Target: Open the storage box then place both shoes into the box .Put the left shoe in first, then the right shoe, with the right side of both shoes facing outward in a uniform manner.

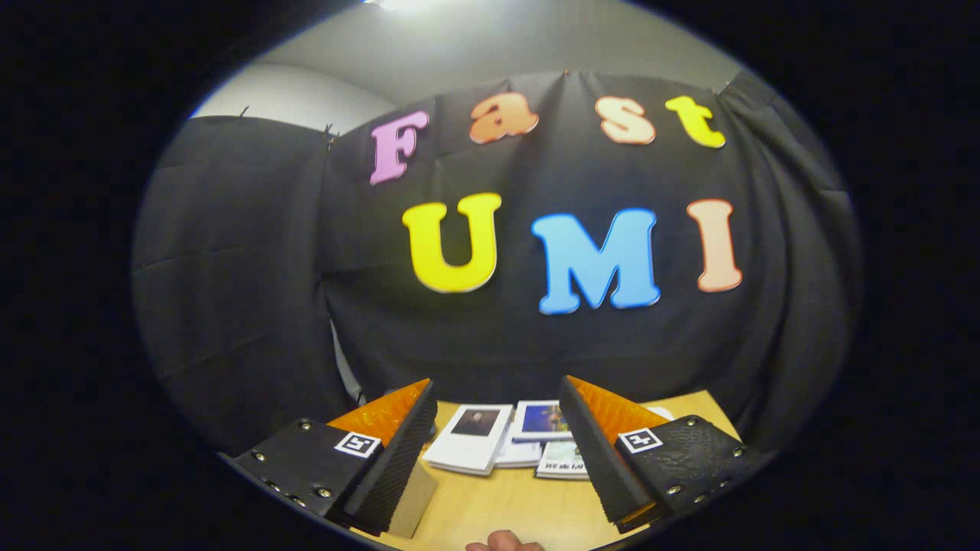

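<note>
Held above the pale wooden tabletop [498, 505], the hand-held gripper [494, 451] has its fingers spread wide on nothing, a few white booklets with picture covers [471, 448] lying between and just beyond them, with a fingertip [504, 542] at the near edge.

Booklets [490, 444] on table [498, 509], beyond gripper [494, 398] (fingers apart).
</note>
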`<state>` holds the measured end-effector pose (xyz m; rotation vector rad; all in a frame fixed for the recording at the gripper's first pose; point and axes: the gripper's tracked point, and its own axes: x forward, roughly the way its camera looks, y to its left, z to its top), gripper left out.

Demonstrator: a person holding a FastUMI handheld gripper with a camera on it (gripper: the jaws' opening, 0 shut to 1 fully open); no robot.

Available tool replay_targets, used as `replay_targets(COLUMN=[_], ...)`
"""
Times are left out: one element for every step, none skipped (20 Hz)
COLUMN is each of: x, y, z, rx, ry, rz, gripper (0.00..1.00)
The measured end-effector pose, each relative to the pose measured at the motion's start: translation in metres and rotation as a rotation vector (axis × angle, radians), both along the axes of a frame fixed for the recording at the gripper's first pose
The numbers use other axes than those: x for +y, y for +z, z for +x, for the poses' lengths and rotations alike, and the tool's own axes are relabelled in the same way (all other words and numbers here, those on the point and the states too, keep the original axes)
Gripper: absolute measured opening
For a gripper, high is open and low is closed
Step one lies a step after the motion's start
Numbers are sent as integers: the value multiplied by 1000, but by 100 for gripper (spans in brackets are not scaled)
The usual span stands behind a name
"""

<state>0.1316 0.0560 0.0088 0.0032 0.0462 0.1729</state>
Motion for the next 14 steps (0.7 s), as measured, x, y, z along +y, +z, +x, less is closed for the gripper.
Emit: replay_targets(x=[-10,-16,-21,-25,-30,-36,-45,-53,-60,-63,-67,-70,-73,-74], y=[8,5,1,-3,-5,-6,-6,-7,-10,-13,-16,-19,-23,-27], z=[-3,-5,-8,-11,-13,-14,-15,-15,-15,-16,-17,-19,-18,-21], rx=[-44,-64,-60,-48,-39,-32,-33,-33,-32,-25,-18,-12,-2,16], ry=[-31,-45,-50,-49,-49,-53,-68,-81,-91,-95,-98,-103,-106,-100], rz=[-10,-25,-34,-35,-27,-24,-20,-20,-17,-13,-4,5,9,11], gripper=[97,97,97,97,97,98,98,97,97,98,97,98,97,97])
